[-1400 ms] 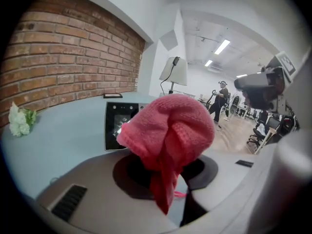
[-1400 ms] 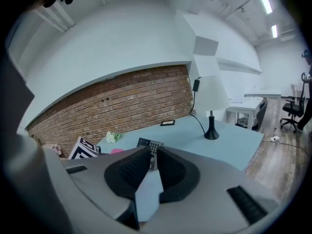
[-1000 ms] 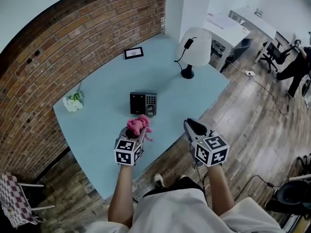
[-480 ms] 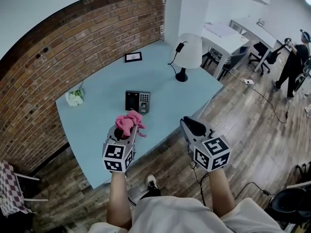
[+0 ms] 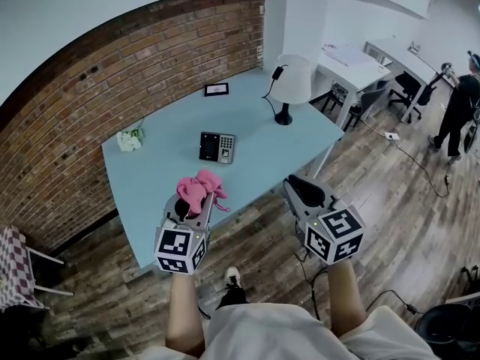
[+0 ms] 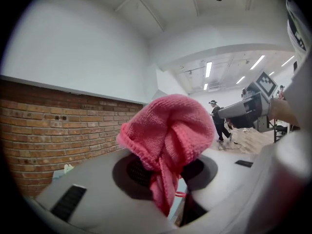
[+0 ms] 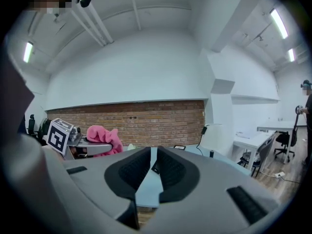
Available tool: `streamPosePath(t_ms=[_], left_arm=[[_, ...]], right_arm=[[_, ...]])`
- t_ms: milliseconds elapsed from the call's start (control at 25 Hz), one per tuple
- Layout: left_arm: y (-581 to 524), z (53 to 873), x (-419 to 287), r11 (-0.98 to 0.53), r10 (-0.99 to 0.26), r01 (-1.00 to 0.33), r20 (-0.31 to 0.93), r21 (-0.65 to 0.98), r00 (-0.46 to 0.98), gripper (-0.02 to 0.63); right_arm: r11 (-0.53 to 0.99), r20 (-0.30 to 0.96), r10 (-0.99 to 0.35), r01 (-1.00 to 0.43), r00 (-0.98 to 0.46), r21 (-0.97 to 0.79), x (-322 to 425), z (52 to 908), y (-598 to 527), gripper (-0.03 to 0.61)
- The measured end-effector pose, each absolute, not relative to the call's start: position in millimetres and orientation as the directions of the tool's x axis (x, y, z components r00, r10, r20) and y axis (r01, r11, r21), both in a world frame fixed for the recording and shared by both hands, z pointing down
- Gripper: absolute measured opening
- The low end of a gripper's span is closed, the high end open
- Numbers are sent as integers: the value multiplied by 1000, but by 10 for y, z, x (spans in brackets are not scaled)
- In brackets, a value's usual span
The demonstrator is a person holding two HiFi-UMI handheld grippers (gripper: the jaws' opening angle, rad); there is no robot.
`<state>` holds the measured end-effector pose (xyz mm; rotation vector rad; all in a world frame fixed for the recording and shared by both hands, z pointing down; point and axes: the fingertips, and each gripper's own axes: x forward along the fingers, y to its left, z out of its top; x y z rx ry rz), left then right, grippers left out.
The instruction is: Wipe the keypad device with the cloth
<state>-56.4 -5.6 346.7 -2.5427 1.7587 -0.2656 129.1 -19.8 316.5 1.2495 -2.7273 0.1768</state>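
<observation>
The black keypad device [image 5: 217, 147] lies flat near the middle of the light blue table [image 5: 157, 178]. My left gripper [image 5: 190, 202] hovers over the table's near edge, shut on a bunched pink cloth [image 5: 199, 188]. In the left gripper view the cloth [image 6: 168, 128] bulges above the jaws and a tail hangs down between them. My right gripper [image 5: 301, 189] is over the wooden floor, right of the table's near edge and off the table. Its jaws [image 7: 152, 168] are shut with nothing in them. The cloth [image 7: 102, 136] also shows at the left of the right gripper view.
A white-shaded lamp [image 5: 293, 81] stands at the table's far right corner, a small picture frame [image 5: 217, 89] at the back, white flowers [image 5: 130, 138] at the left end. A brick wall runs behind. A white desk [image 5: 352, 57] and a person [image 5: 456, 107] are off to the right.
Both grippers have drawn back from the keypad device toward the table's near edge. The left gripper still holds the pink cloth; the right stays shut.
</observation>
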Motion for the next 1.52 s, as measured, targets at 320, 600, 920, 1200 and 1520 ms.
streamPosePath(t_ms=[320, 600, 920, 1200, 1520], left_arm=[[664, 3360, -273, -365, -930, -924, 96, -114, 355, 152], [1171, 3212, -38, -363, -932, -924, 71, -123, 357, 152], [1553, 3087, 120, -360, -933, -923, 44, -135, 357, 152], [1655, 3081, 114, -349, -937, -926, 47, -146, 346, 152], [1723, 3080, 146, -340, -940, -927, 54, -158, 336, 152]], right_arm=[[664, 155, -734, -746, -661, -39, 1495, 3091, 380, 63], [695, 157, -707, -719, -689, -25, 1605, 3051, 824, 61], [719, 199, -681, -695, -705, 0, 1658, 3095, 1109, 61], [725, 197, -678, -689, -709, 14, 1664, 3085, 1157, 61], [731, 187, -671, -682, -718, 7, 1679, 3072, 1202, 61]])
